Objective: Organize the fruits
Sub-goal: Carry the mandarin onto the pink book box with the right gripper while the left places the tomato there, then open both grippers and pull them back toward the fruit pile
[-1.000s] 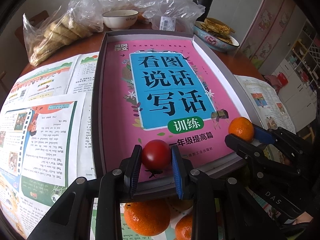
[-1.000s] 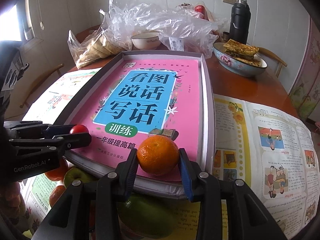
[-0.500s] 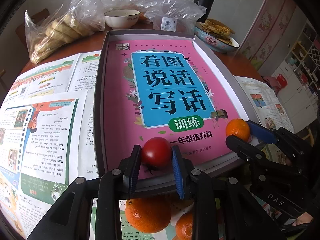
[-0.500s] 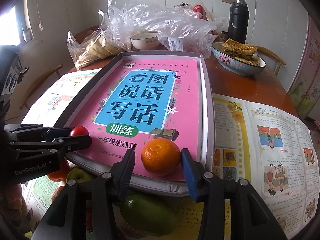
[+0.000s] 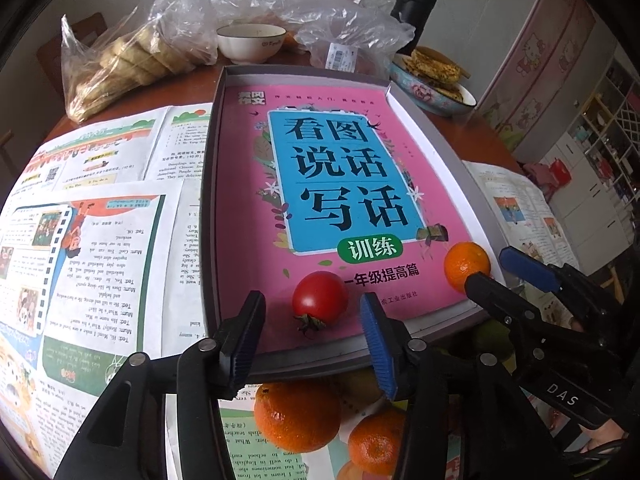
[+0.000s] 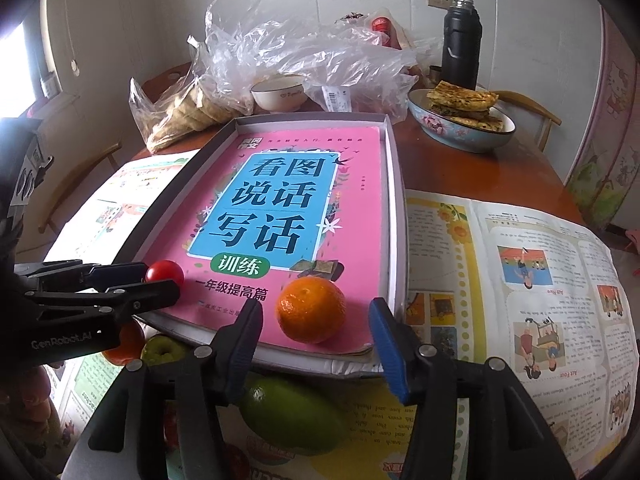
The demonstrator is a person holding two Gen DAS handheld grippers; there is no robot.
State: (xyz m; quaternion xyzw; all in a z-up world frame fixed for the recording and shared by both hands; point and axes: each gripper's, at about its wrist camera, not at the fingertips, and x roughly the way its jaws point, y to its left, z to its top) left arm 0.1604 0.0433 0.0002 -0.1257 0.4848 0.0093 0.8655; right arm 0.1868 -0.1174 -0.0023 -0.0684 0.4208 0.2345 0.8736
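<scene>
Soft, even daylight fills both views. In the right wrist view a window (image 6: 20,68) at the far left edge is blown out to white. Shadows are faint: a small dark patch sits under the tomato (image 5: 319,299) and under the mandarin (image 6: 311,309). The clear plastic bags (image 6: 304,56) catch pale glare. Both pictures are sharp in the middle; fisheye bending curves the pink book (image 5: 340,200) and the wall lines, and black vignetting rings the corners.
</scene>
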